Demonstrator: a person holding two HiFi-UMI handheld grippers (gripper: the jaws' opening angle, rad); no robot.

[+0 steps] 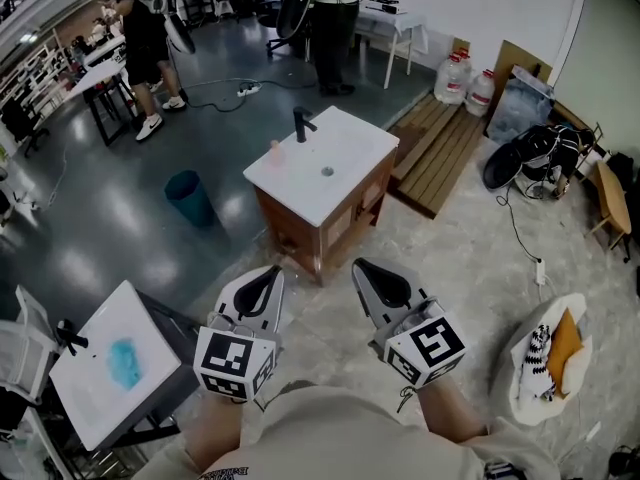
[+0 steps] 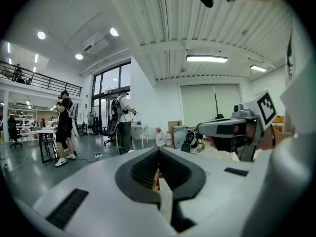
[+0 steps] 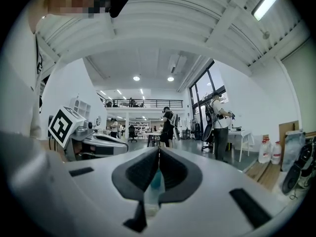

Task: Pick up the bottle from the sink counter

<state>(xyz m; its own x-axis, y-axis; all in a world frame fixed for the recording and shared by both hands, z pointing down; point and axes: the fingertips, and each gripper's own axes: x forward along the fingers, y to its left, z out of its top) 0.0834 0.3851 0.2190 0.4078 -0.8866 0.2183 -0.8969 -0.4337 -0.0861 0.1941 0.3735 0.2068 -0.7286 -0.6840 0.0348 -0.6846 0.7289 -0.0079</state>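
The bottle (image 1: pixel 276 151), as far as I can tell, is the small pale thing on the desk (image 1: pixel 345 158), near its left corner and just beside the black faucet (image 1: pixel 300 125). It is too small to show its shape or whether it stands upright. The basin drain lies to its right.

Both tools are well apart from it, held low near the person's body. The left tool (image 1: pixel 272 274) and the right tool (image 1: pixel 362 268) each have their jaws pressed together with nothing between them.

The approach has not begun, so the risks lie ahead:
- Arriving with the jaws together would likely poke the bottle instead of straddling it.
- The bottle sits near the edge, so a nudge could tip it to the floor or into the basin.
- The faucet crowds one side and could catch a jaw.
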